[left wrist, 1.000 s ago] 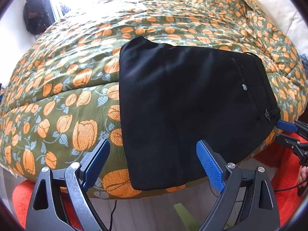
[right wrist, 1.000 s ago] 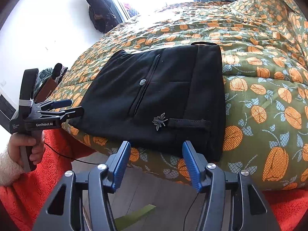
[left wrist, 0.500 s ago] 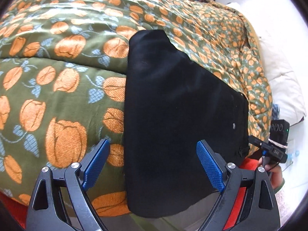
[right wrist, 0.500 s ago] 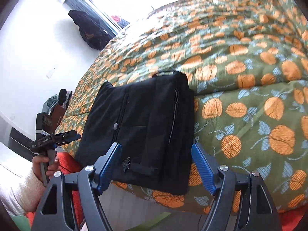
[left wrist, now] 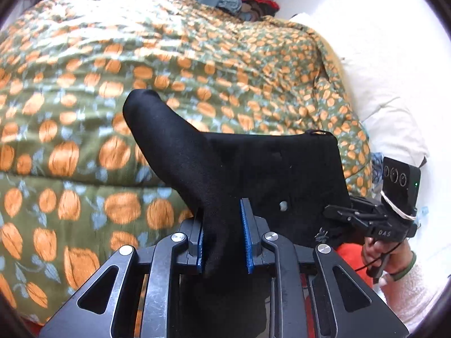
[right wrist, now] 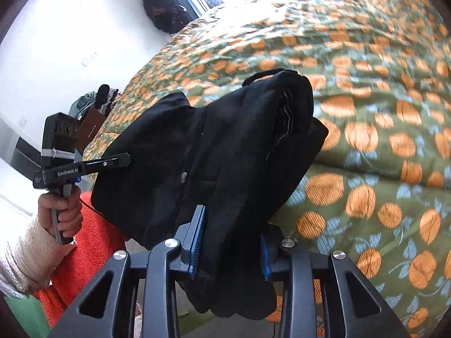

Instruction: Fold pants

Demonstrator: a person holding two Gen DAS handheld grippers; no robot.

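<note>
two tongs (left wrist: 222, 239) (right wrist: 229, 246), one pants (left wrist: 253, 169) (black, gripped)

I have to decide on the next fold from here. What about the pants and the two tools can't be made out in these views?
- Left wrist view: the pants' lower end runs behind the left tool and off the bottom edge.
- Right wrist view: the right tool hides the gripped edge; the layers there merge into black.
- Both views: the quilt is motion-blurred.
</note>
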